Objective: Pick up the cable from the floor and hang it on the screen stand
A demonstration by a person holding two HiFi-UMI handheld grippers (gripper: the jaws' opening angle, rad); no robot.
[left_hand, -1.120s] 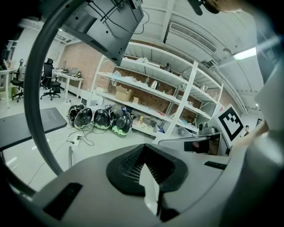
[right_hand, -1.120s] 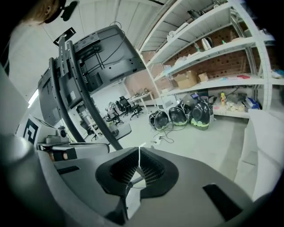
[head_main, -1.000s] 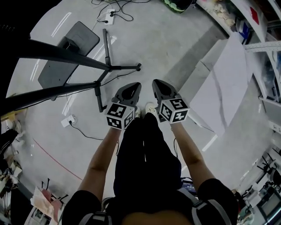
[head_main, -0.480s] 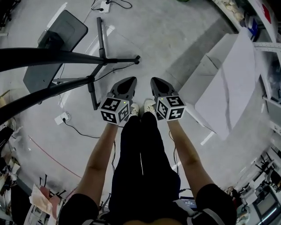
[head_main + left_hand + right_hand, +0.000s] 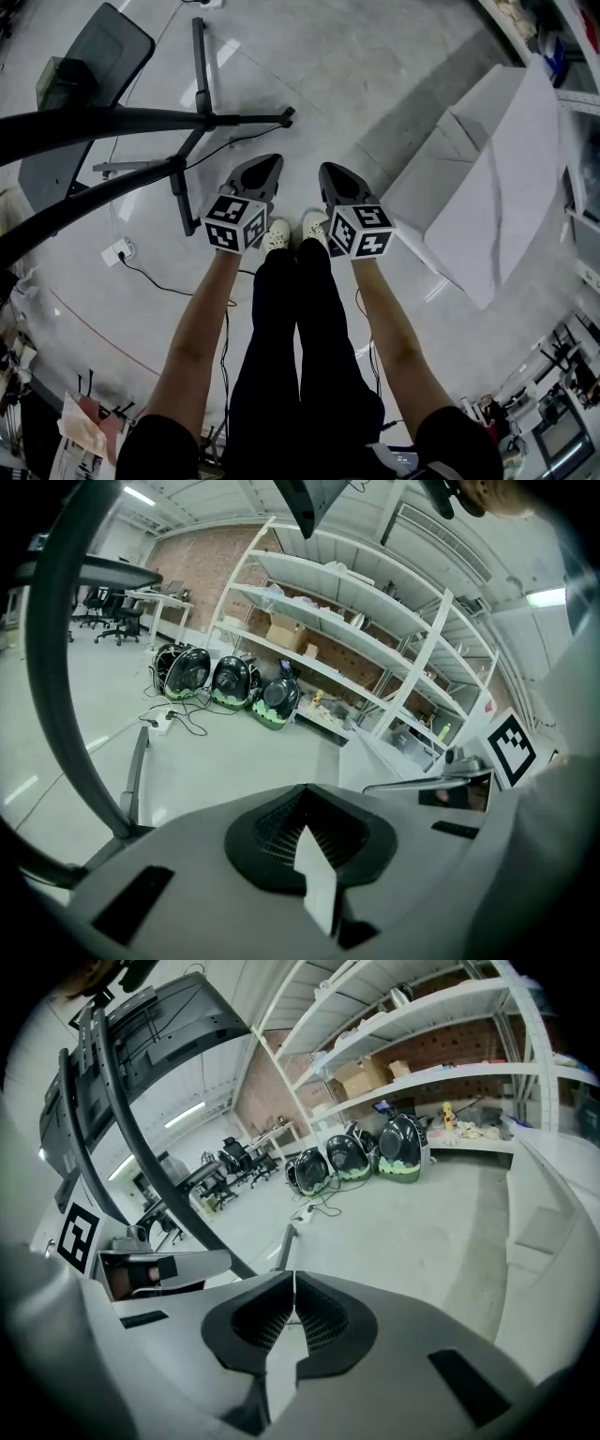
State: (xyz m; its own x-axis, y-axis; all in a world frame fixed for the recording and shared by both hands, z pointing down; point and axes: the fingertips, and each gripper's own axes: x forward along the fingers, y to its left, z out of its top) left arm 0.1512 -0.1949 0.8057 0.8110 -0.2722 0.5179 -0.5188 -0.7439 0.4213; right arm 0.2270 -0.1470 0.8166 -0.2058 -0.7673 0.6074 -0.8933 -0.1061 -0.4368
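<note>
A thin black cable (image 5: pixel 173 279) lies on the grey floor and runs from a white power strip (image 5: pixel 117 251) toward the person's legs. The dark screen stand (image 5: pixel 192 122) spreads its feet on the floor ahead and to the left, with the screen (image 5: pixel 84 89) behind it. My left gripper (image 5: pixel 266 163) and right gripper (image 5: pixel 330 173) are held side by side above the person's shoes, both well above the floor. The left gripper (image 5: pixel 305 797) is shut with nothing in it. The right gripper (image 5: pixel 294 1281) has its pads together, also with nothing between them.
A large white panel and box (image 5: pixel 487 187) lie on the floor at the right. White shelving (image 5: pixel 375 658) lines the brick wall, with green-and-black cases (image 5: pixel 230 682) and loose cables (image 5: pixel 173 719) on the floor before it. Two thick dark poles (image 5: pixel 84 122) cross the left of the head view.
The stand and screen have slid toward the upper left of the head view, and more of the person's legs shows. Both grippers stay shut and side by side.
</note>
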